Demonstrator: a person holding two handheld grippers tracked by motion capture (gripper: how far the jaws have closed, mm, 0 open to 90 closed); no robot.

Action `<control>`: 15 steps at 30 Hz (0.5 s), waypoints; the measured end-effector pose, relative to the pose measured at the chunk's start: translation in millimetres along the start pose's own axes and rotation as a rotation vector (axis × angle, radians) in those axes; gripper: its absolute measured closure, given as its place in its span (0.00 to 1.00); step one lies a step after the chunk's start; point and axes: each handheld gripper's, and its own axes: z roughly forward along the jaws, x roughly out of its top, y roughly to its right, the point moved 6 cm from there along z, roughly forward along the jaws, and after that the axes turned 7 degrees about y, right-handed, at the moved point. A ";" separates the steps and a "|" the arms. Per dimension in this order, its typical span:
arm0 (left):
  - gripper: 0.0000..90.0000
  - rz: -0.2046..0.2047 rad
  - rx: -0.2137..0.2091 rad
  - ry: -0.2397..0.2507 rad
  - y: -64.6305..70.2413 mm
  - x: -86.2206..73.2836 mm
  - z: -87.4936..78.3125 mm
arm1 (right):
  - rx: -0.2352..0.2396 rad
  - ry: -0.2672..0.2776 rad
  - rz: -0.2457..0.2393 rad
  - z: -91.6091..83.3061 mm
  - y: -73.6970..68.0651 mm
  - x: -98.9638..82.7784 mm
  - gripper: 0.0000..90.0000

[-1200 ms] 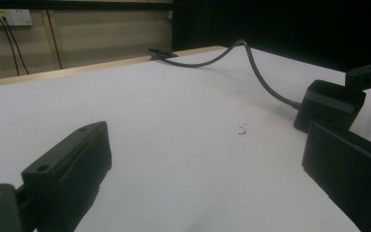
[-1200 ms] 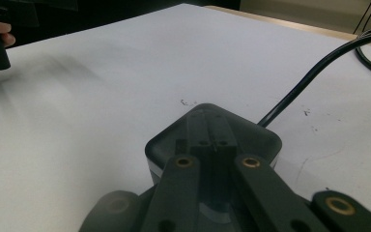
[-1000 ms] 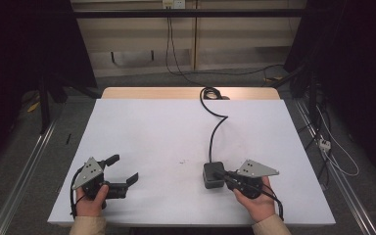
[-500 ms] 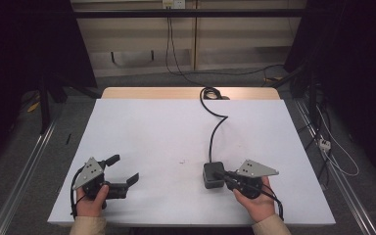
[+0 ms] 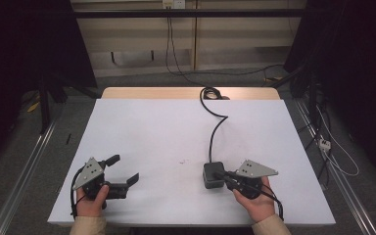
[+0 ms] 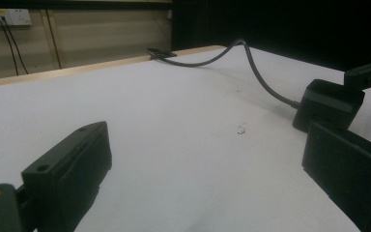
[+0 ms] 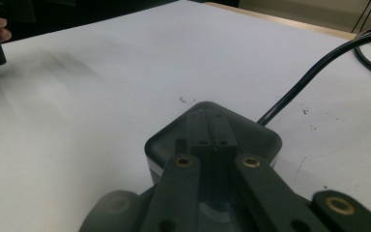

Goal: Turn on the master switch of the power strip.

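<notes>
A black power adapter [image 5: 208,182] [image 6: 326,104] [image 7: 166,140] lies on the white table [image 5: 147,127], near its front right. Its black cable [image 5: 216,129] [image 6: 265,82] [image 7: 309,79] runs to the far edge and coils there. My right gripper [image 5: 221,174] [image 7: 207,121] is shut, its two jaws pressed together and lying over the adapter's top; whether they touch it I cannot tell. My left gripper [image 5: 124,169] [image 6: 207,150] rests at the front left, open wide with nothing between its jaws, pointing toward the adapter.
A tiny white speck [image 5: 182,160] [image 6: 241,129] lies between the two grippers. Bare tabletop stretches across the left and middle. Beyond the far edge a wall socket [image 6: 9,17] and loose cables on the floor [image 5: 333,147] stand off the table.
</notes>
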 end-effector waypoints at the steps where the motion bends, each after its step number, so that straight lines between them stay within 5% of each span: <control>1: 0.04 -0.001 0.001 0.000 0.2 0.0 0.0 | 0.000 -0.002 0.001 -0.1 0.0 0.0 1.00; 15: 0.04 0.004 -0.003 -0.003 0.8 -0.2 0.3 | 0.001 -0.006 -0.001 -0.1 -0.1 0.1 1.00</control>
